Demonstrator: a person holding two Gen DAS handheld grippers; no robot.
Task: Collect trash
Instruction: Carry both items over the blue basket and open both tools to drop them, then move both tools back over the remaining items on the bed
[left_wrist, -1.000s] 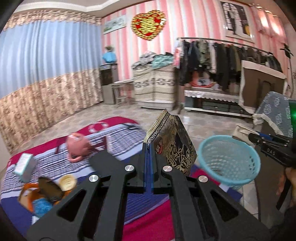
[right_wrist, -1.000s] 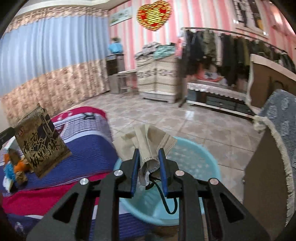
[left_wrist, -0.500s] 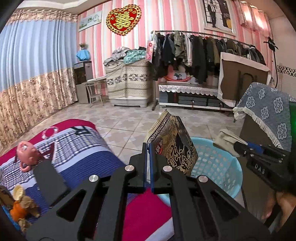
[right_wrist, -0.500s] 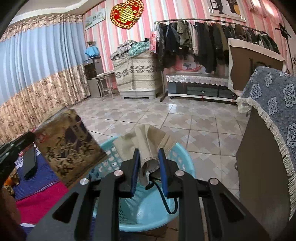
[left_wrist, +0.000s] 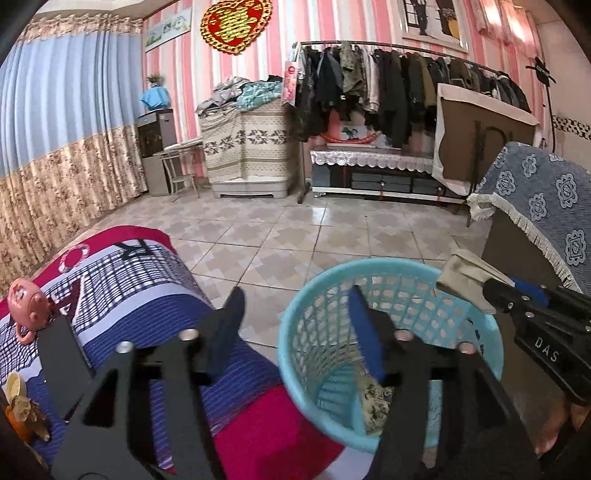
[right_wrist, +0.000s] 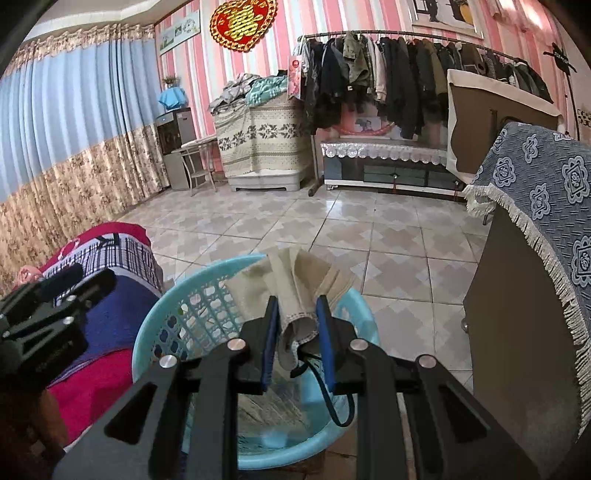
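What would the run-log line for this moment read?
left gripper: open, empty, over blue basket | right gripper: shut on beige cloth, above basket | patterned packet: inside basket

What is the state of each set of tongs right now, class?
Left tongs: open, holding nothing, above the light-blue plastic mesh basket.
Right tongs: closed on a beige folded cloth, over the same basket.

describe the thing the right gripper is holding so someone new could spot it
Find the turquoise mesh basket on the tiled floor beside the striped blanket. Above its far rim, the right gripper pinches a folded beige cloth. It is the only soft, plain tan item there, with a stitched hem.
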